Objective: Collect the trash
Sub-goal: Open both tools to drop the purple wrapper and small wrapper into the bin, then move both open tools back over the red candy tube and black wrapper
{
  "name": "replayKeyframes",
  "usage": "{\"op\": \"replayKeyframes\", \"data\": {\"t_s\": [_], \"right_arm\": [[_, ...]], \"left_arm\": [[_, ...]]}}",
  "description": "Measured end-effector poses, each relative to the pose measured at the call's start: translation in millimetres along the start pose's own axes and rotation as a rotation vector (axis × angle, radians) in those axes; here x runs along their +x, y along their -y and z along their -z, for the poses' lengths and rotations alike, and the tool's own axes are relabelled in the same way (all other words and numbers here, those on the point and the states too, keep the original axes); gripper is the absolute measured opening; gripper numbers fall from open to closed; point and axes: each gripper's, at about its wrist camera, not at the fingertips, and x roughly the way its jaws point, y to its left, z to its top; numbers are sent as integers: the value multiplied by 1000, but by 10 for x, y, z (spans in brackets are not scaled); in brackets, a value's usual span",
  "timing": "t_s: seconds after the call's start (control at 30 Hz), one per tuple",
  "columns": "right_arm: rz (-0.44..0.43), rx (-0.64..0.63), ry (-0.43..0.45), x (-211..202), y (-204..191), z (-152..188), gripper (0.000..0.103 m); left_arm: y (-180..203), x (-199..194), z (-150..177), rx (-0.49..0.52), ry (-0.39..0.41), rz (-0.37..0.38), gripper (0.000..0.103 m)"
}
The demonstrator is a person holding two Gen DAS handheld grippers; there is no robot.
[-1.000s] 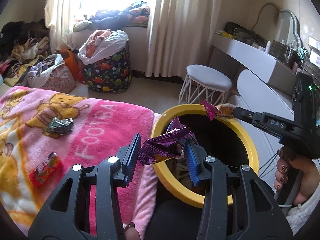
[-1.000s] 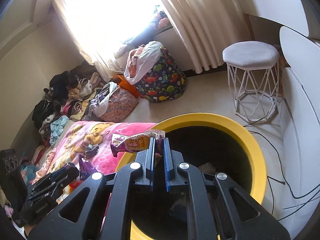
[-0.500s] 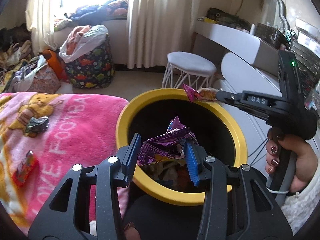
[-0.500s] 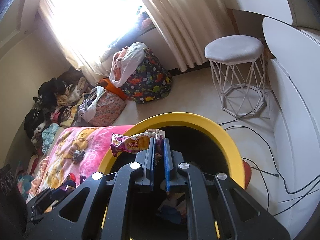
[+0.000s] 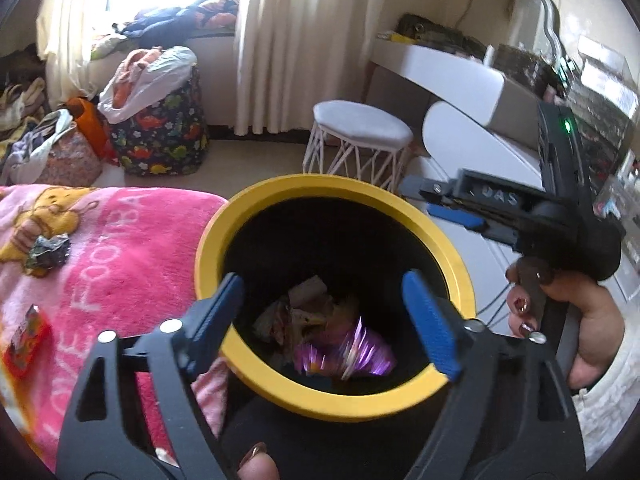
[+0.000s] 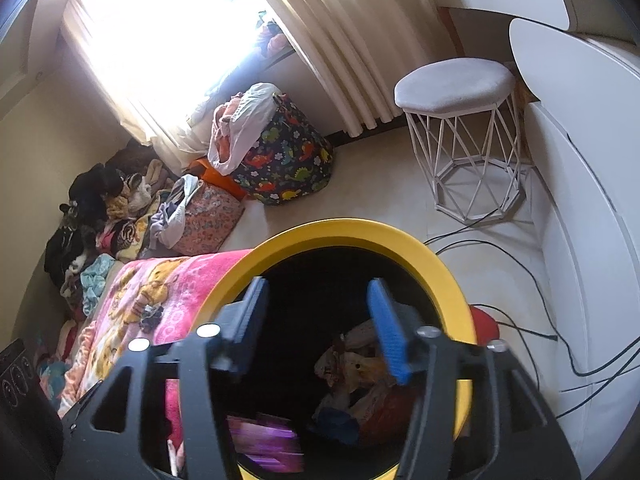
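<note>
A black bin with a yellow rim (image 5: pixel 320 184) stands against the pink blanket (image 5: pixel 120 240). My left gripper (image 5: pixel 322 284) hangs over the bin's mouth. Its jaws are opening and nothing is between them. A purple wrapper (image 5: pixel 348 354), blurred, is down inside the bin on other trash. My right gripper (image 6: pixel 316 286) is over the same bin (image 6: pixel 360 228), jaws opening and empty, and it also shows from the side (image 5: pixel 424 200). The purple wrapper (image 6: pixel 264 444) shows low in the bin. A crumpled silvery wrapper (image 5: pixel 48 250) and a red candy packet (image 5: pixel 26 338) lie on the blanket.
A white wire stool (image 5: pixel 362 132) stands beyond the bin. A white desk (image 5: pixel 460 76) is at the right. A dinosaur-print bag (image 5: pixel 160 140) and piles of clothes line the window wall. Black cables (image 6: pixel 520 248) run over the floor right of the bin.
Both grippers opened over the bin. The purple wrapper left the left gripper and dropped into the bin. The snack wrapper is gone from the right gripper's jaws.
</note>
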Motion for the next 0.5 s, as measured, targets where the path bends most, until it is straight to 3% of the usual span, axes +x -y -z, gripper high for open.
{"op": "replayKeyframes", "data": {"t_s": [0.1,0.27,0.5], "right_arm": [[-11,-19,-2,6,-53,13,65],[-52,-60,-6,16,-231,35,72],[-109,-136,-8,21,-528,88,74]], "left_arm": [[-96,-73,-30,-26,32,-33,91],[-291,-219,-65,-83,75,-77,92],[-564,-429,-76,-139,121,-130,92]]}}
